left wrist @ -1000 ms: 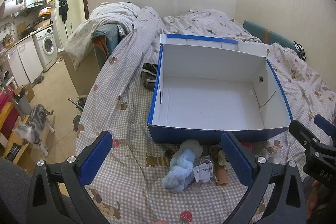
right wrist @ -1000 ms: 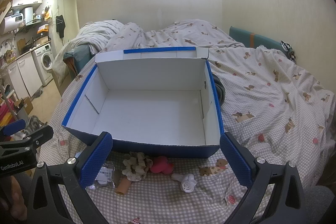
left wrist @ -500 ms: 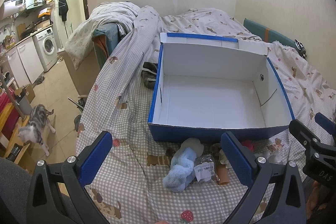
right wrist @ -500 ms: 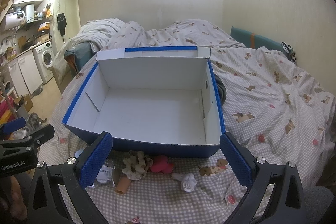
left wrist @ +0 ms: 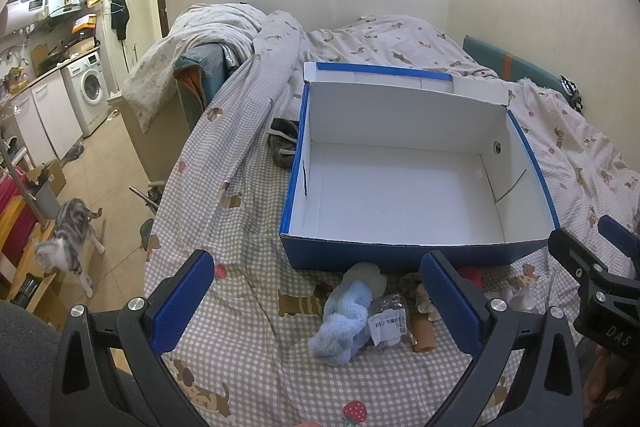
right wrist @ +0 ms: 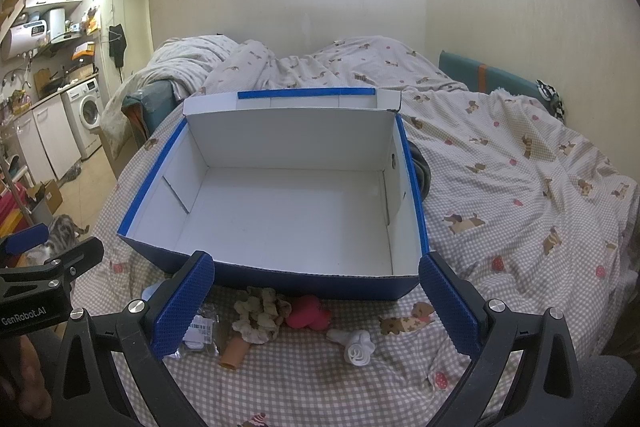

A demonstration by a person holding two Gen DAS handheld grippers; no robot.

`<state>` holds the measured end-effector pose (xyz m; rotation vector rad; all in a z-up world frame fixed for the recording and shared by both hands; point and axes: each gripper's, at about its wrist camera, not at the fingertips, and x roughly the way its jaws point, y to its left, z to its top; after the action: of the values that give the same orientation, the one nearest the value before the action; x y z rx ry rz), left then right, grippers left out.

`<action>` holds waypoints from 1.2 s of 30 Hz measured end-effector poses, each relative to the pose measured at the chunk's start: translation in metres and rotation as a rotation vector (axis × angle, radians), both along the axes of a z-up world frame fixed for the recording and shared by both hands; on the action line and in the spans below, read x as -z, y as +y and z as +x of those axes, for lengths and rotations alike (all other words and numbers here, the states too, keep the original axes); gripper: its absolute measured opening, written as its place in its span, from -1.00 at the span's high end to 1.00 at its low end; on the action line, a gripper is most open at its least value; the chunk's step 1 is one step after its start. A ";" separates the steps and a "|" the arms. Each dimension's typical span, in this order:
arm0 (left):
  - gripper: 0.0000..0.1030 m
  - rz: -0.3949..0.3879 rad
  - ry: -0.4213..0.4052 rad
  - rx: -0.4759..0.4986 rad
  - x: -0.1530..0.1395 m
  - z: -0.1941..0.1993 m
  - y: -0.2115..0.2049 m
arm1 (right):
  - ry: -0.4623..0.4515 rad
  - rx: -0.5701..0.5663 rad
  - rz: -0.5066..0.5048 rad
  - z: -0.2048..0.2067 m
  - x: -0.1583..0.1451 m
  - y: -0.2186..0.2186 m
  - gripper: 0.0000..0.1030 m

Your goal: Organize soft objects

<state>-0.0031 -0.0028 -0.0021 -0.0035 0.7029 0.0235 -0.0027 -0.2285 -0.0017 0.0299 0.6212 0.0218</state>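
An open blue box with a white inside [left wrist: 412, 251] [right wrist: 280, 275] stands empty on the bed. In front of it lie soft items: a light blue plush [left wrist: 340, 319], a clear packet with a label [left wrist: 388, 321] [right wrist: 198, 331], a beige scrunchie [right wrist: 258, 315], a pink plush [right wrist: 308, 313], a white rolled item [right wrist: 358, 345] and a tan tube [right wrist: 234, 351]. My left gripper [left wrist: 320, 301] is open and empty above the blue plush. My right gripper [right wrist: 316, 305] is open and empty above the scrunchie and pink plush.
The bed has a checked dog-print cover [right wrist: 500, 187] with a heaped duvet behind the box. A dark sock [left wrist: 282, 143] lies left of the box. A grey cat [left wrist: 66, 239] stands on the floor at left, near a washing machine [left wrist: 90, 89].
Both grippers have lifted slightly; the box sits a little lower in both views. The cat has shifted a little on the floor. Nothing was grasped.
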 end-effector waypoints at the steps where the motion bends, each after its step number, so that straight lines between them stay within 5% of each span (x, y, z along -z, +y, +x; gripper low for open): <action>1: -1.00 0.000 0.000 0.000 0.000 0.000 0.000 | 0.000 0.000 0.000 0.000 0.000 0.000 -1.00; 18: -1.00 -0.019 0.065 -0.081 -0.013 0.019 0.021 | 0.034 -0.010 0.025 0.003 -0.003 -0.001 -1.00; 25: -1.00 -0.057 0.247 -0.120 0.003 0.055 0.042 | 0.153 -0.024 0.093 0.025 -0.005 -0.017 -1.00; 32: -0.80 -0.097 0.479 0.018 0.044 0.085 0.022 | 0.239 -0.026 0.125 0.044 0.008 -0.033 -1.00; 36: -0.79 -0.125 0.546 0.068 0.066 0.099 0.004 | 0.287 0.011 0.181 0.051 0.023 -0.043 -1.00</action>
<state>0.0955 0.0011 -0.0677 -0.0962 1.2495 -0.0885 0.0482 -0.2715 -0.0246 0.2146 0.9042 0.0641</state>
